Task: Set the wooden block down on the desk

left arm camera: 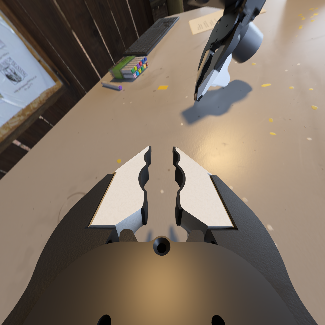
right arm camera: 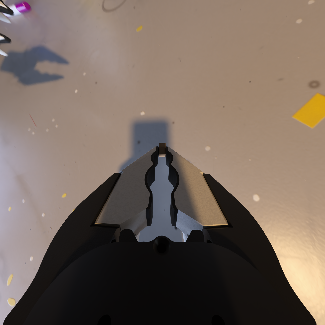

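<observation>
My right gripper (right arm camera: 162, 149) is shut on a small wooden block (right arm camera: 162, 147), pinched at the very fingertips and held above the beige desk (right arm camera: 211, 70), with its shadow on the surface below. In the left wrist view the right gripper (left arm camera: 197, 97) points steeply down at the desk (left arm camera: 140, 123), a sliver of the block (left arm camera: 195, 96) at its tips. My left gripper (left arm camera: 161, 149) is open and empty, hovering over the desk nearer the front. Its fingertips (right arm camera: 5, 10) show at the top left edge of the right wrist view.
A black keyboard (left arm camera: 153, 37), a green box of coloured markers (left arm camera: 130, 67) and a loose purple-capped marker (left arm camera: 112, 86) lie along the desk's far left edge by a dark wooden wall. A paper sheet (left arm camera: 202, 25) lies farther back. A yellow square (right arm camera: 311, 110) and small specks dot the desk.
</observation>
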`<state>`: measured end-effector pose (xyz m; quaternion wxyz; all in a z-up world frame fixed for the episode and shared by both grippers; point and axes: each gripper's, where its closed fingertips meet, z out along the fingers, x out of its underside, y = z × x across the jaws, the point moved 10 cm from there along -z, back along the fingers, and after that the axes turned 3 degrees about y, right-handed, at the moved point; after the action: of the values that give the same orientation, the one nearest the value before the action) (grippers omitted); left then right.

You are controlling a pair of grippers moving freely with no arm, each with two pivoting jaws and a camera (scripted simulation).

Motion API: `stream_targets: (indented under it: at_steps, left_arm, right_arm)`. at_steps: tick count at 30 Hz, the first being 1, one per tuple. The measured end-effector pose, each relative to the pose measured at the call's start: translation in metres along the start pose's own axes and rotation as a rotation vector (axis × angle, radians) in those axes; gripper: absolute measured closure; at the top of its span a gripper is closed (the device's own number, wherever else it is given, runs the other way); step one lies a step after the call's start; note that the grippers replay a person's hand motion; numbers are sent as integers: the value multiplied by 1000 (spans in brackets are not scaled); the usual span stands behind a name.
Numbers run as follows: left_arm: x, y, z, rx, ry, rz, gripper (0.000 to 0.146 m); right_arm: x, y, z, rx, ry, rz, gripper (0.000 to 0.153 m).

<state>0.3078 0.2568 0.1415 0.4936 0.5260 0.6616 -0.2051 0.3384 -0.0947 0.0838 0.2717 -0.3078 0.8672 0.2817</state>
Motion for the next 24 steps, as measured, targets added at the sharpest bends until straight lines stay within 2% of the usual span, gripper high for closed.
stream_targets:
  at_steps: [6, 11, 15, 18, 21, 24]
  left_arm:
    - [26, -12, -28, -39, 58, -80, 123]
    - [40, -17, -37, -41, 53, -159, 122]
    - [44, -22, -41, -54, 45, -161, 122]
    - [50, -23, -44, -54, 48, -176, 120]
    - [57, -22, -49, -50, 47, -220, 116]
    - [65, -26, -57, -96, 34, -228, 115]
  right_arm:
    - [18, 0, -14, 79, 28, -2, 146]
    - [23, 1, -14, 81, 26, -22, 145]
    - [23, 4, -18, 86, 27, -52, 131]
    - [22, 6, -23, 101, 13, -72, 128]
    - [16, 16, -25, 106, -20, -122, 126]
    - [8, 39, -23, 133, -60, -248, 123]
